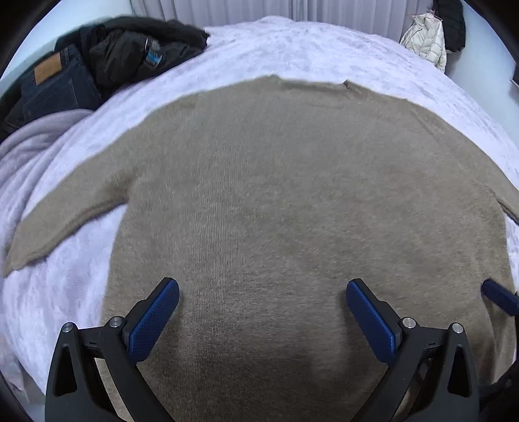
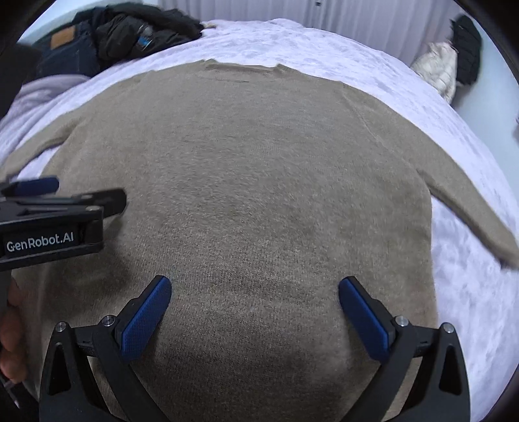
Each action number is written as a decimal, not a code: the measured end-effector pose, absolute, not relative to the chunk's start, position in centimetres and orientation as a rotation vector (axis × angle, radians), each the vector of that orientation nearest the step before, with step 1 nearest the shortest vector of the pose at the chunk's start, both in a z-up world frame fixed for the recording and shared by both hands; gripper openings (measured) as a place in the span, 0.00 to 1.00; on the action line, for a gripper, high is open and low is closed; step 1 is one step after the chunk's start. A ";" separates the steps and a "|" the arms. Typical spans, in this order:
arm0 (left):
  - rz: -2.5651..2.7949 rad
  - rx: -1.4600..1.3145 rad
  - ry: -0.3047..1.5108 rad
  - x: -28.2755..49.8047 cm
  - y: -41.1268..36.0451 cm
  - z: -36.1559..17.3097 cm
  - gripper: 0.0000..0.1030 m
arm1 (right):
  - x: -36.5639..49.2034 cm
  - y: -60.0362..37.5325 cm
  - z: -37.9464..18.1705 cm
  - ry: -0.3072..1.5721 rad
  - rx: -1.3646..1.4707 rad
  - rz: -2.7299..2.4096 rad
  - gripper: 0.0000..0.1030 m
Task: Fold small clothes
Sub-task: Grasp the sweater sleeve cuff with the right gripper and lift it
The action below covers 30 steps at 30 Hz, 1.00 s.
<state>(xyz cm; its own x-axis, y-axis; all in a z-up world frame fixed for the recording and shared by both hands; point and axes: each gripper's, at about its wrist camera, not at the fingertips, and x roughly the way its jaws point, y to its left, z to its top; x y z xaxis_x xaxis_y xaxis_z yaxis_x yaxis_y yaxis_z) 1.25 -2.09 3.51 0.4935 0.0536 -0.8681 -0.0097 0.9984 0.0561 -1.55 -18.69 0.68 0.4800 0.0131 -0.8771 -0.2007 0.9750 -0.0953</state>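
The beige knit sweater (image 1: 275, 201) lies flat on the lilac bedspread (image 1: 292, 48), sleeves spread left and right, both the left gripper (image 1: 262, 308) and right gripper (image 2: 254, 305) gaping empty above its near hem; soft, limp, best pinched at hem corners

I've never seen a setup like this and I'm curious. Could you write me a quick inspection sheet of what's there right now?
Surface: bed with a pale lilac cover.
Job's things: beige sweater spread flat, neckline far, both sleeves out sideways.
Clutter: dark jacket and jeans piled at the far left corner.
Grippers: left tool and right tool both open, empty, over the sweater's near part.
Cables: nothing seen.
Surroundings: curtains behind the bed; light padded coat hanging far right.
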 end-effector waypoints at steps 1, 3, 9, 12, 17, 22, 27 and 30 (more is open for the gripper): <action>0.040 0.063 1.034 1.1 -2.6 4.2 1.00 | -1.6 -18.7 1.2 1.054 -0.201 0.142 1.00; 0.031 0.086 1.004 1.2 -3.7 5.4 1.00 | -2.1 -20.0 3.4 0.963 -0.165 0.133 1.00; -0.055 0.097 0.981 2.9 -9.2 7.8 1.00 | -1.5 -28.8 6.9 0.877 0.074 0.014 1.00; -0.094 0.119 0.975 4.2 -12.2 8.1 1.00 | -1.5 -34.0 7.3 0.859 0.167 -0.108 1.00; -0.148 0.098 1.004 7.2 -16.8 8.2 1.00 | -2.0 -42.3 7.9 0.819 0.213 -0.302 1.00; -0.174 0.080 1.052 10.3 -21.1 7.0 1.00 | -4.3 -53.7 6.8 0.806 0.407 -0.469 0.95; -0.165 0.073 1.106 11.9 -25.2 4.6 1.00 | -4.7 -61.4 5.9 0.795 0.555 -0.580 0.88; -0.186 0.114 1.153 11.8 -27.0 2.8 1.00 | -2.1 -63.2 4.8 0.818 0.596 -0.538 0.75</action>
<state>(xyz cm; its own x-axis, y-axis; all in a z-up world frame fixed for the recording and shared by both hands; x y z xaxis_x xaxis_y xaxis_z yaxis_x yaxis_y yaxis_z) 11.76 -27.04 2.75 0.3929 -0.0877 -0.9154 0.2046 0.9788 -0.0060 -2.13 -63.22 4.76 0.5707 -0.2092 -0.7941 0.6460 0.7113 0.2769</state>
